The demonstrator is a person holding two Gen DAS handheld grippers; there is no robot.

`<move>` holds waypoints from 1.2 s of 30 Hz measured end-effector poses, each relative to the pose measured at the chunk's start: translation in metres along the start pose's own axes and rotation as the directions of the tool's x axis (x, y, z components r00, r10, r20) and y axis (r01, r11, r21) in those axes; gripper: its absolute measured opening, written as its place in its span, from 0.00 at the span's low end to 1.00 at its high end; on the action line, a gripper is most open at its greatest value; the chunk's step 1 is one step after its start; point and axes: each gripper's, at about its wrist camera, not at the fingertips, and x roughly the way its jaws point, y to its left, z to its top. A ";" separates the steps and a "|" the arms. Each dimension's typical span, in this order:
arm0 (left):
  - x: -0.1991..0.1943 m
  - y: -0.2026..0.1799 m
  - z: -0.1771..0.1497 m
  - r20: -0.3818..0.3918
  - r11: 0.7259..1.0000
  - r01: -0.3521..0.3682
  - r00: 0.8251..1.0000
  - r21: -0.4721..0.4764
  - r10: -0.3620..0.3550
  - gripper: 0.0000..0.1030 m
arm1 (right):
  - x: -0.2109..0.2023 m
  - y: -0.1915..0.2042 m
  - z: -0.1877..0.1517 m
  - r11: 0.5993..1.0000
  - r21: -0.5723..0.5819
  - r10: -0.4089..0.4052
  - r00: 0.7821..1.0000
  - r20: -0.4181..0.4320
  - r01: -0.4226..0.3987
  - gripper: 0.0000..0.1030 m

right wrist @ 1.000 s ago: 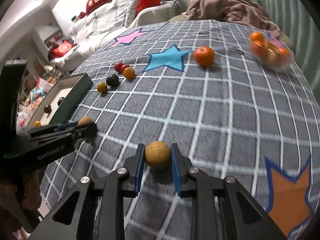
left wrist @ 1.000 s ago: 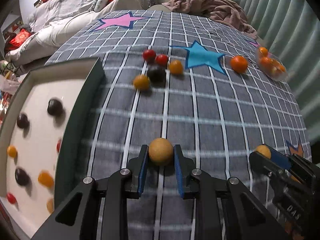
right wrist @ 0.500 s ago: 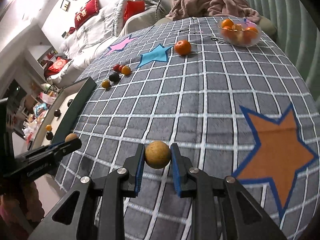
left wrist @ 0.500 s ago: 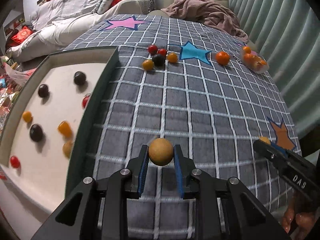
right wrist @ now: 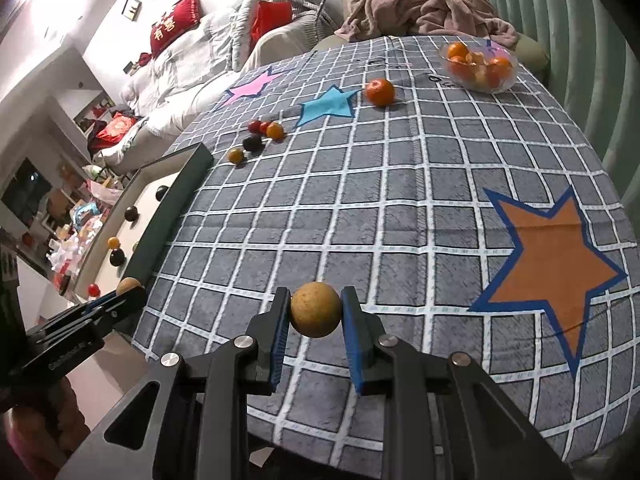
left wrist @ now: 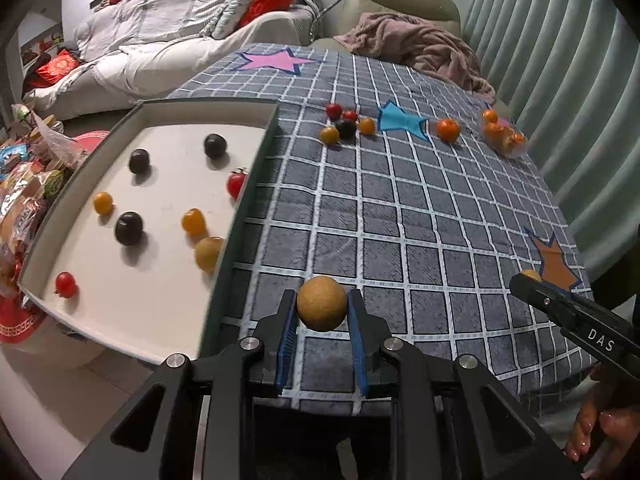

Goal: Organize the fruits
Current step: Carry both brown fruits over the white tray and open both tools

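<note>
My left gripper is shut on a round tan fruit, held above the near edge of the checked cloth, just right of the white tray. My right gripper is shut on a second tan fruit over the cloth's near part. Each gripper shows in the other's view: the right one at the far right, the left one at the lower left beside the tray. Several small dark, orange and red fruits lie in the tray. A loose cluster of small fruits and a tangerine lie farther back on the cloth.
A clear bowl of tangerines stands at the cloth's far right. A pink blanket and a sofa with red cushions lie beyond the table. Snack bags clutter the floor left of the tray. A hand shows at the lower right.
Both grippers have pulled back toward the table's near edge and risen a little, each keeping its tan fruit. The tray has come fuller into the left wrist view.
</note>
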 end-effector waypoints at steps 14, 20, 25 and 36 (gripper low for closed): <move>-0.022 0.064 0.006 0.070 0.996 -0.030 0.997 -0.087 0.037 0.25 | 0.004 0.075 0.018 0.990 -0.134 0.032 0.999 -0.011 -0.033 0.27; -0.027 0.098 0.017 0.095 0.991 -0.083 0.991 -0.109 0.094 0.25 | 0.013 0.119 0.030 0.974 -0.216 0.072 0.997 -0.026 -0.076 0.27; -0.024 0.126 0.026 0.088 0.983 -0.130 0.986 -0.126 0.142 0.25 | 0.023 0.153 0.041 0.953 -0.280 0.104 0.994 -0.042 -0.111 0.27; -0.019 0.166 0.043 0.078 0.969 -0.200 0.974 -0.145 0.212 0.25 | 0.051 0.222 0.062 0.900 -0.402 0.144 0.986 -0.087 -0.167 0.27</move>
